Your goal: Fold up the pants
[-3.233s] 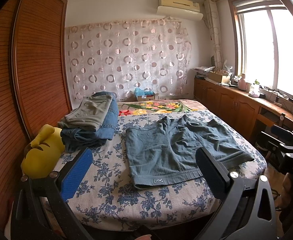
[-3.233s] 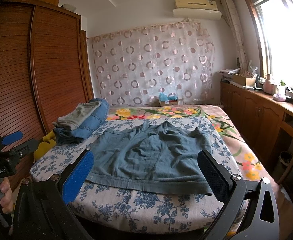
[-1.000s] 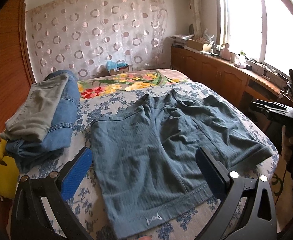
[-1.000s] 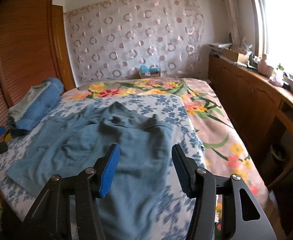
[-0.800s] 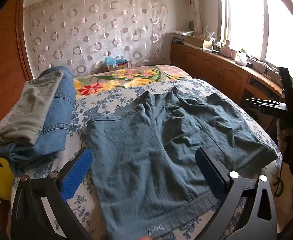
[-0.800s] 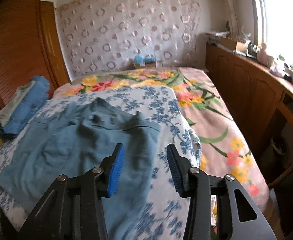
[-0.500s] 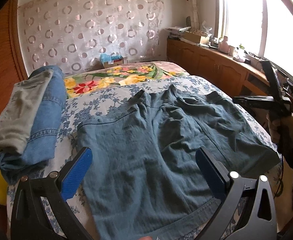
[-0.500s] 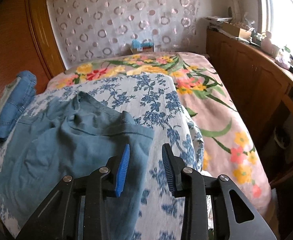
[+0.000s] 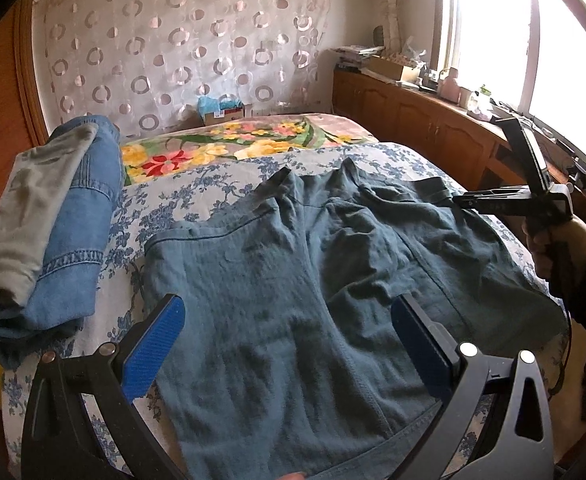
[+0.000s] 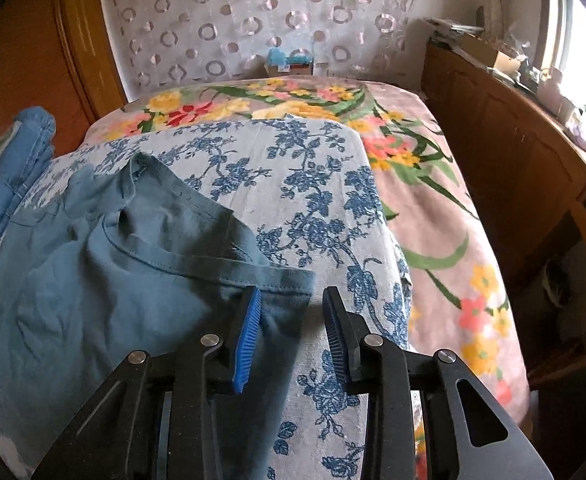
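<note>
The right tongs [image 10: 291, 312] have just been narrowing, not yet pinching, over the corner of the blue shorts [image 9: 313, 280] spread flat on the bed [image 10: 325, 184]; left tongs [image 9: 289, 340] hover spread above the nearer hem. Folding hasn't begun; next, I judge, both must pinch cloth.

Folded clothes stack [image 9: 45, 216] left of pants [image 9: 293, 280]

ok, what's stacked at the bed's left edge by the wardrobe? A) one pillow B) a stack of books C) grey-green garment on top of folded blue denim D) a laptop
C: the grey-green garment lies on the folded blue denim, left of the spread shorts.
</note>
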The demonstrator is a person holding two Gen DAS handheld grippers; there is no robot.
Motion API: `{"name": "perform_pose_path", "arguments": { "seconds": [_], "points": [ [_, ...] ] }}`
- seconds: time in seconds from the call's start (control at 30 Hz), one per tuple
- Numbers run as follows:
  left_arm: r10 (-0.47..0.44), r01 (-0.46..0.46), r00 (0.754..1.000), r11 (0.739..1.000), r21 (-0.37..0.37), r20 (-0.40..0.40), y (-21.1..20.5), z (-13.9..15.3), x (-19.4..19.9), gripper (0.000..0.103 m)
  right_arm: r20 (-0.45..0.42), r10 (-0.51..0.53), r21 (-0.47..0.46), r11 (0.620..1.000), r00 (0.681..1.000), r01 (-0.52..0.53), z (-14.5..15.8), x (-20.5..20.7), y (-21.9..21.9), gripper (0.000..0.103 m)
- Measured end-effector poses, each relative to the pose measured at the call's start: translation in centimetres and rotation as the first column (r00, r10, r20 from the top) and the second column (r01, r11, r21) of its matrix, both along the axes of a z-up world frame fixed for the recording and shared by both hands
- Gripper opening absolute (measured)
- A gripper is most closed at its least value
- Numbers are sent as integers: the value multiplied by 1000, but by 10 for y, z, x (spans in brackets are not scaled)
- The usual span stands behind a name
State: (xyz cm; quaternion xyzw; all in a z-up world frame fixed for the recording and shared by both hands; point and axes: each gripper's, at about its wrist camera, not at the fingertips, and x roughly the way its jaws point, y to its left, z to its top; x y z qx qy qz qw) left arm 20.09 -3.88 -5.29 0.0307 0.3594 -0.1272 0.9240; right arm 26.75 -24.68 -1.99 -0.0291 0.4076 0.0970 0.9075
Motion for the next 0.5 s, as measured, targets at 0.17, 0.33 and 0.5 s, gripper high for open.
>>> {"name": "perform_pose_path", "arguments": {
  "seconds": [0.17, 0.33, 0.5],
  "points": [
    [6, -6, 1000, 1000, -6, -7, 5, -2, -3, 103, 11, 41, 17, 999, 999, -41, 8, -8, 0, 5],
    [13, -13, 1000, 1000, -11, -12, 7, -3, -5, 103, 113, -38, -22, 999, 993, 41, 26, -15, -20, 4],
    [19, -19, 1000, 1000, -16, -17, 11, -2, -10, 103, 89, -90, -54, 994, 992, 95, 25, -24, -29, 4]
  ]
}}
